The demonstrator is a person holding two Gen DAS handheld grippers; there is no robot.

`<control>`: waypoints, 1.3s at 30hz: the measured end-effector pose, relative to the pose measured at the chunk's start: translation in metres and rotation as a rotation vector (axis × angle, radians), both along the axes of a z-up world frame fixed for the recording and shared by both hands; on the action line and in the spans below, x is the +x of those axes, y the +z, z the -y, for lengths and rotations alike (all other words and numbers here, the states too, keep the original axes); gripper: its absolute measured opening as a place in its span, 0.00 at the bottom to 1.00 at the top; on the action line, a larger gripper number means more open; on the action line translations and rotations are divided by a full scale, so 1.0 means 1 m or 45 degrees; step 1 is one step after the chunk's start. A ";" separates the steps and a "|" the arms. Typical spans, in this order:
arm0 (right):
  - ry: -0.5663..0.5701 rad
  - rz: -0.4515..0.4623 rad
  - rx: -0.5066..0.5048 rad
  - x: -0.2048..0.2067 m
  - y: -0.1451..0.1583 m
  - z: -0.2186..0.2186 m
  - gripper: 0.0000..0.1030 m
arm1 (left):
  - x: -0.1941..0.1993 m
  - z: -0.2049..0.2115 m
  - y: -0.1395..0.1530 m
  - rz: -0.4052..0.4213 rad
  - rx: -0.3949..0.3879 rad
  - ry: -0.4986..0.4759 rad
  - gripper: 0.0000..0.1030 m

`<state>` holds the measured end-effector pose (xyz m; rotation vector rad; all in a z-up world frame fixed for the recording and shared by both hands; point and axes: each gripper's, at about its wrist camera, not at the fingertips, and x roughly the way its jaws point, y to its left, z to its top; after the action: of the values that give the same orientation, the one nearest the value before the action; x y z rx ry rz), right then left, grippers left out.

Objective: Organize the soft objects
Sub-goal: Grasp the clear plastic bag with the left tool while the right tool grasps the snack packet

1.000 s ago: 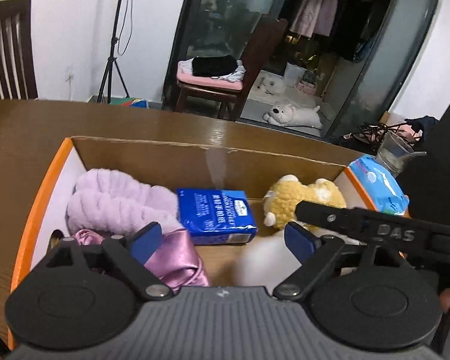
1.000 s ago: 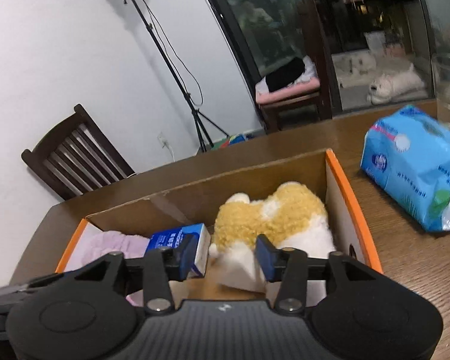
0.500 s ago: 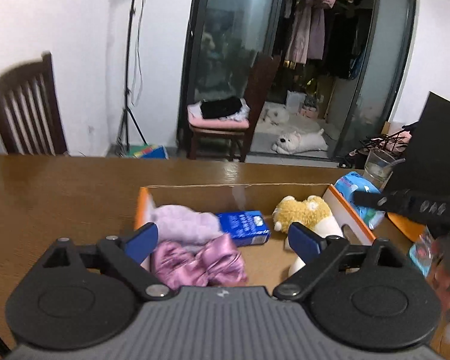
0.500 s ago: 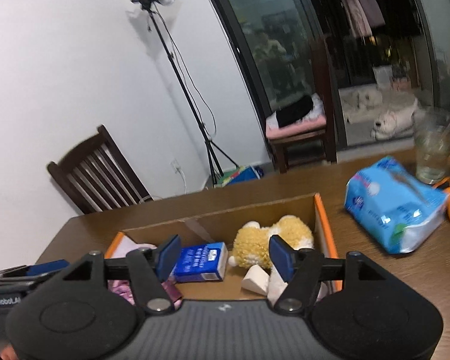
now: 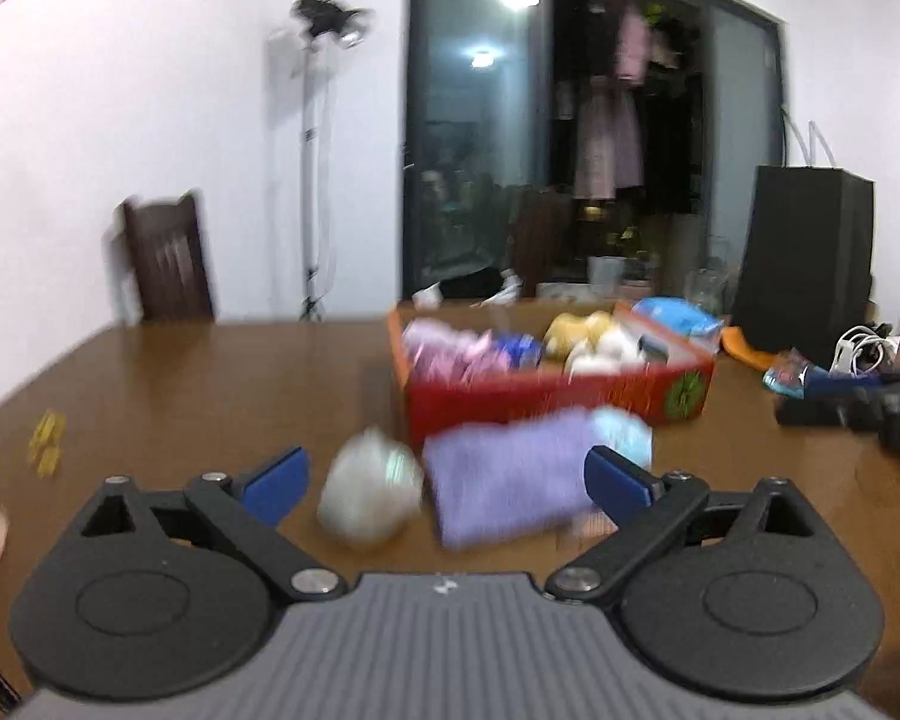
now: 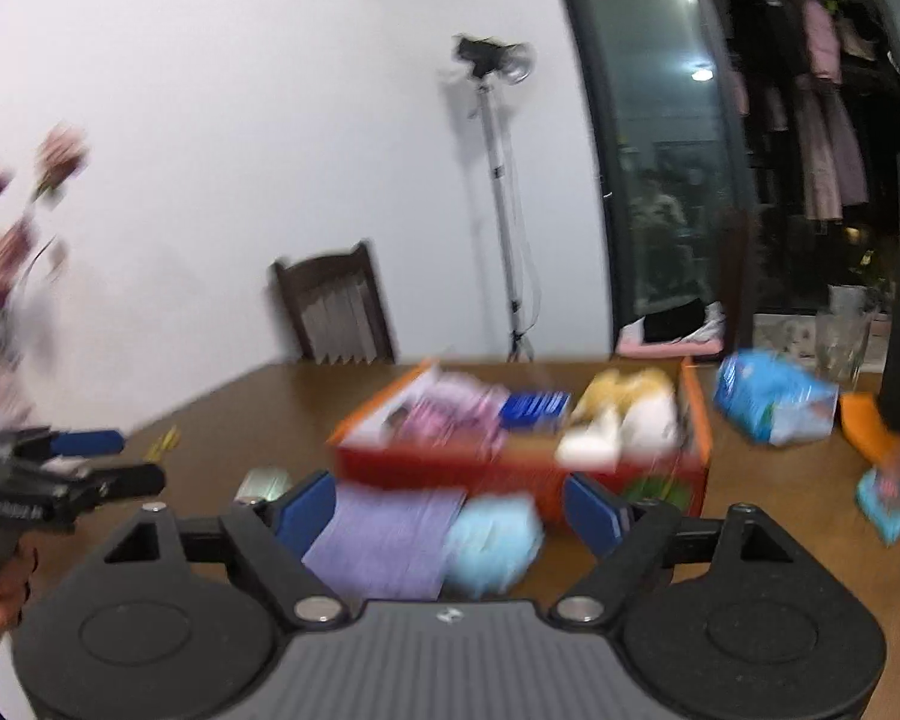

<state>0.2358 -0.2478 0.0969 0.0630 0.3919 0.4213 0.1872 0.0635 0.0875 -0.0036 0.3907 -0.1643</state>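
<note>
1. Already the cardboard box point(image 6: 510, 468) on the worktop point(image 5: 210, 384) holds a plush toy point(image 6: 624, 414), a tissue pack point(image 6: 534, 405) and pink fabric point(image 6: 456, 414)
2. Left outside, just before it: purple towel point(image 5: 504, 480), light-blue soft item point(image 6: 492, 540), whitish bundle point(image 5: 369, 495)
3. Left tongs point(image 5: 444, 477) and right tongs point(image 6: 450, 510) both gape, grasping nothing

Both grippers are now pulled back from the box point(image 5: 561, 387), which sits farther off with its red outer wall showing. The left gripper point(image 5: 444, 477) and right gripper point(image 6: 450, 510) gape wider than 1 second ago. A purple cloth point(image 5: 504, 489), pale blue item point(image 6: 492, 540) and whitish bundle point(image 5: 369, 495) come into sight on the near table point(image 5: 210, 384).
</note>
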 end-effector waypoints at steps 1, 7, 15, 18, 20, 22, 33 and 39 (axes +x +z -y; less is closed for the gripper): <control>0.001 -0.035 -0.010 -0.016 -0.014 -0.002 0.81 | -0.012 -0.003 -0.011 -0.036 -0.038 0.024 0.98; -0.008 -0.232 0.045 -0.056 -0.064 -0.002 0.81 | -0.029 -0.002 -0.033 -0.106 0.017 0.034 0.98; -0.015 -0.165 -0.009 -0.048 -0.059 -0.013 0.73 | 0.003 -0.004 -0.035 -0.106 -0.001 0.077 0.98; 0.035 -0.158 -0.072 -0.027 -0.064 -0.026 0.63 | 0.028 -0.006 -0.036 -0.099 0.011 0.086 0.98; 0.078 -0.146 -0.110 -0.011 -0.065 -0.038 0.57 | 0.050 -0.008 -0.036 -0.082 0.013 0.101 0.98; 0.128 -0.136 -0.145 0.008 -0.066 -0.050 0.53 | 0.076 -0.012 -0.036 -0.088 -0.007 0.123 0.98; 0.257 -0.220 -0.311 0.076 -0.091 -0.096 0.29 | 0.157 -0.030 -0.065 -0.207 -0.118 0.134 0.64; 0.244 -0.245 -0.274 0.081 -0.092 -0.093 0.14 | 0.163 -0.040 -0.075 -0.273 -0.205 0.111 0.43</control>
<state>0.3166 -0.1548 0.0048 -0.1452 0.6341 0.5621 0.3502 0.1040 0.0123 -0.1982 0.5894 -0.1091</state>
